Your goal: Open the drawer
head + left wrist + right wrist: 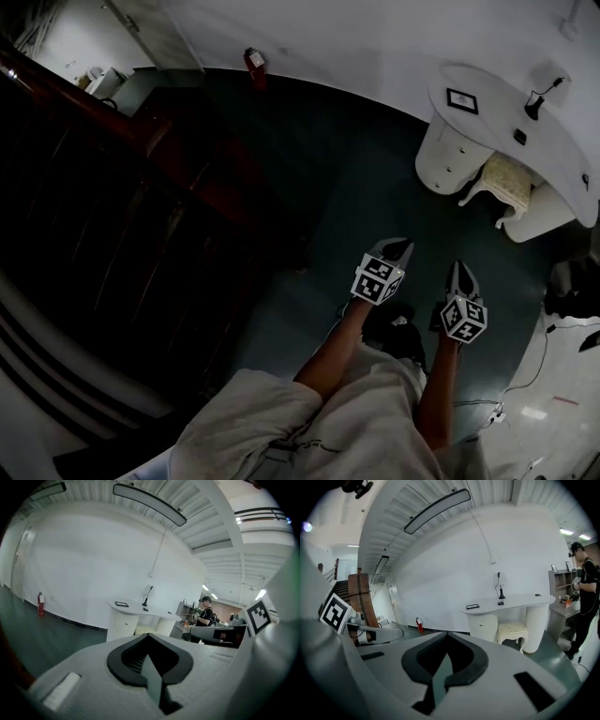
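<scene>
Two grippers, both empty. The L gripper (400, 246) (149, 635) has its jaws together w/ nothing between them, and the R gripper (460, 268) (448, 633) is likewise closed on nothing. They're held side by side, near each other, over the dark green floor (375, 187), tips aimed toward the white desk (506, 127) (136, 607) (511, 604) at upper right in the head view, well apart from it.

The drawers are in the rounded pedestal (445, 155) (121, 625) (483, 626) under the desk's L end. It has small knobs, and the fronts sit flush as far as the views show. A cream stool (509, 183) (510, 632) stands just beside the pedestal, under the desktop. On top are a small dark frame (462, 99) and a black stand w/ cord (534, 105).

A red extinguisher (254, 62) (41, 603) (419, 624) stands by the wall. A dark wood staircase (141, 187) fills the L side of the head view. A person (205, 616) (585, 597) in dark clothes stands at shelves beyond the desk.
</scene>
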A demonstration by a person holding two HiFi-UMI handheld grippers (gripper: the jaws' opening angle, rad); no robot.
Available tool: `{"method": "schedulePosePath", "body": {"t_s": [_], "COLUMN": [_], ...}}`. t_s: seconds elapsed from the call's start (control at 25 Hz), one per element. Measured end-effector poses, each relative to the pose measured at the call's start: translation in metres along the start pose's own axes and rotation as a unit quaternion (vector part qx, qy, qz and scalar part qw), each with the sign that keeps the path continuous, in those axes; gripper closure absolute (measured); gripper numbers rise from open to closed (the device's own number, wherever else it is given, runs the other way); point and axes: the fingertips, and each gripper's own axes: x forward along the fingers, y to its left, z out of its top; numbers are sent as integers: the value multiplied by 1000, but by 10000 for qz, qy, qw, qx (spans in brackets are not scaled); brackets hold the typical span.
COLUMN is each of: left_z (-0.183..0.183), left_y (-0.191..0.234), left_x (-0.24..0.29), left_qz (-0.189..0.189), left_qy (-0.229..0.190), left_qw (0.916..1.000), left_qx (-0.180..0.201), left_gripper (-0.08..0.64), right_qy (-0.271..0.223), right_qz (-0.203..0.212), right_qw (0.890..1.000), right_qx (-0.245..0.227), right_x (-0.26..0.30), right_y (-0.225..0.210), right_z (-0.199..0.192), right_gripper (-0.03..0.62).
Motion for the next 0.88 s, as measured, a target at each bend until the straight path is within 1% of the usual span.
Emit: {"method": "schedulePosePath", "body": {"t_s": [0.08, 0.2, 0.32, 0.44, 0.56, 0.64, 0.76, 0.88], "left_z": [0, 2, 6, 26, 45, 53, 63, 74], "left_y": [11, 30, 40, 61, 72, 78, 85, 86], "left_x": [12, 30, 45, 56, 67, 79, 102, 125], "left_qz": [-31, 89, 161, 270, 344, 396, 443, 364], "left_qy": [45, 54, 49, -42, -32, 3, 39, 74], "left_qw": [10000, 9999, 9998, 9995, 9990, 9988, 9987, 9989], "left_qx": [-4, 65, 109, 155, 267, 278, 246, 273], "left_gripper": [551, 552, 552, 551, 552, 552, 552, 552], "right_qy": [-15, 53, 114, 20, -98, -57, 166, 142], "right_qz": [-3, 121, 143, 269, 476, 450, 280, 329], "right_qw": [9999, 9998, 9997, 9991, 9973, 9976, 9988, 9977], "right_qx": [103, 131, 162, 341, 557, 524, 355, 582], "right_x": [16, 52, 70, 97, 119, 133, 154, 172], "right_y": [-4, -9, -20, -19, -21, -28, -45, -60], "right_z": [2, -2, 0, 15, 34, 42, 47, 57], "right_gripper": [577, 577, 577, 577, 577, 577, 577, 577]}}
